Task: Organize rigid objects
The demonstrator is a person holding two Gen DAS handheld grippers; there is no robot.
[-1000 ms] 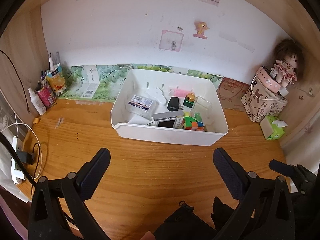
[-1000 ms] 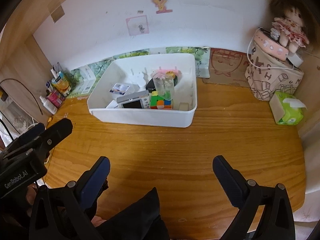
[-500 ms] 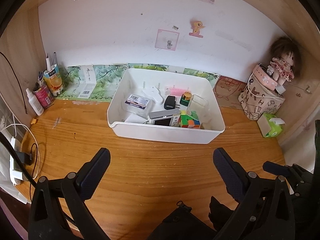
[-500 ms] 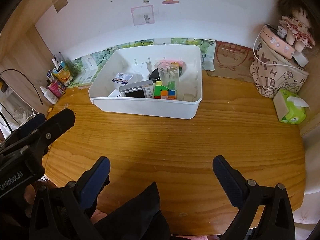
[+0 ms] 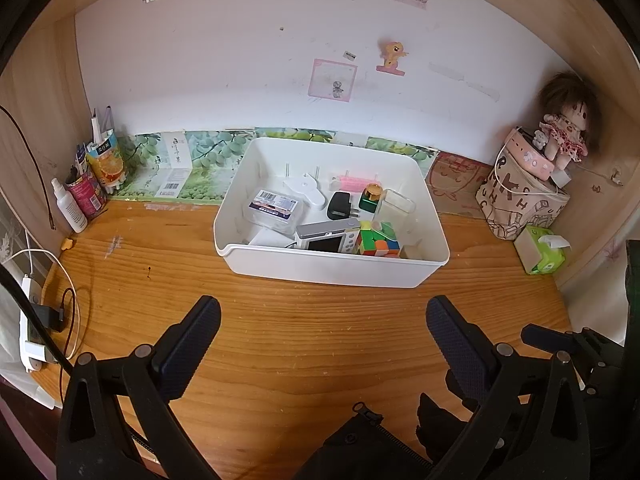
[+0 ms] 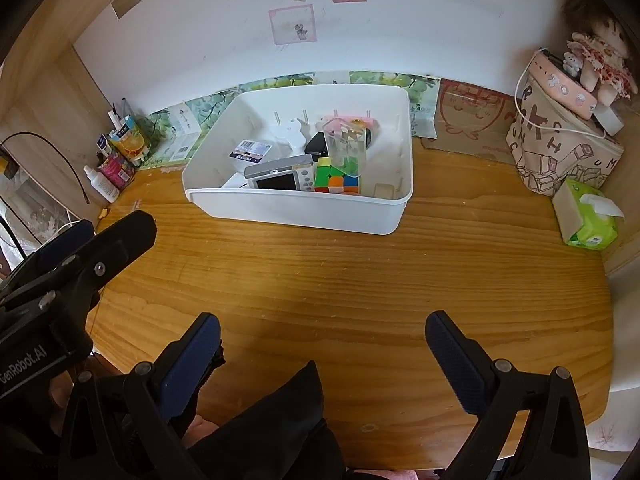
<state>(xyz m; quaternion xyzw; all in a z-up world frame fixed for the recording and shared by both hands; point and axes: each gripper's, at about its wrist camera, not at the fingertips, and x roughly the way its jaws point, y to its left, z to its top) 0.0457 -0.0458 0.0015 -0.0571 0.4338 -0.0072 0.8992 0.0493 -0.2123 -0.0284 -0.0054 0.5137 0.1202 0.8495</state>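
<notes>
white bin (image 5: 328, 270): on wooden counter (image 5: 280, 340), holds cube (image 5: 379, 239), camera (image 5: 326, 237)
left gripper (image 5: 320, 332): wide, empty
right gripper (image 6: 320, 344): wide, empty

Wooden desk (image 5: 280, 344) with a white wall (image 5: 240, 60) behind it. Stickers on wall: pink square one (image 5: 333, 80), yellow pony (image 5: 392, 54). Strip of green grape-print paper (image 5: 192, 156) runs along the wall base. Left corner: white spray bottle (image 5: 70, 208), pink can (image 5: 86, 194), orange juice carton (image 5: 107, 162) with pens. Power strip (image 5: 30, 320) with cables at left edge. Right side: printed fabric bag (image 6: 560, 156), doll (image 6: 600, 56) sitting on top, green tissue pack (image 6: 588, 220) just in front of bag.
</notes>
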